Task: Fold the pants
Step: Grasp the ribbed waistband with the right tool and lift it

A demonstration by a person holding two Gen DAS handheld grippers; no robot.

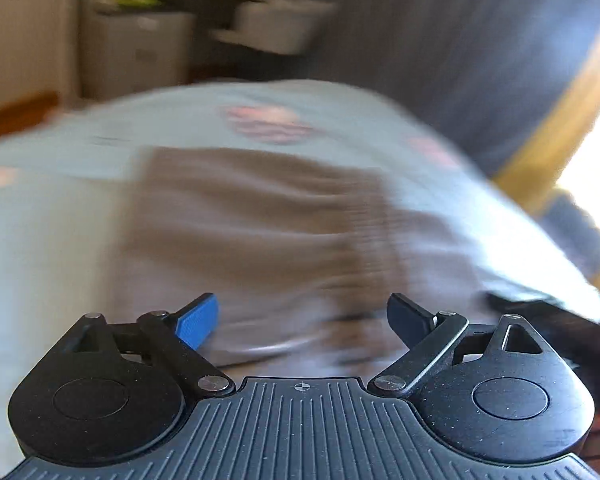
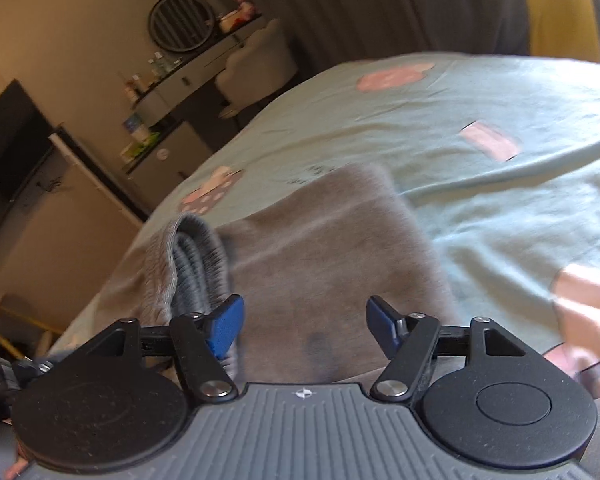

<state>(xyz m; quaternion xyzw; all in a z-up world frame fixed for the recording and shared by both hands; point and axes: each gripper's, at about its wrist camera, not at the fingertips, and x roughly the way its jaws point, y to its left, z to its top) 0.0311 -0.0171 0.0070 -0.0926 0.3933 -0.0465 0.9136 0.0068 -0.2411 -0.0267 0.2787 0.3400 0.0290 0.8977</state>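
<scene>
Your left tongs (image 1: pixel 302 322) gape wide, holding nothing; the pants (image 2: pixel 320 248) lie folded on the bed (image 2: pixel 480 184) — soft, floppy, light. Pinch the ribbed waistband (image 2: pixel 198 256) at left — right tongs (image 2: pixel 304 326) gape too.

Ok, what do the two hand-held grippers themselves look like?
Both alike: the left hand-held gripper and right hand-held gripper have black linkage arms with silver pivot pins, round black side discs, a ribbed grey base with a small crosshair mark, and blue finger pads.
</scene>
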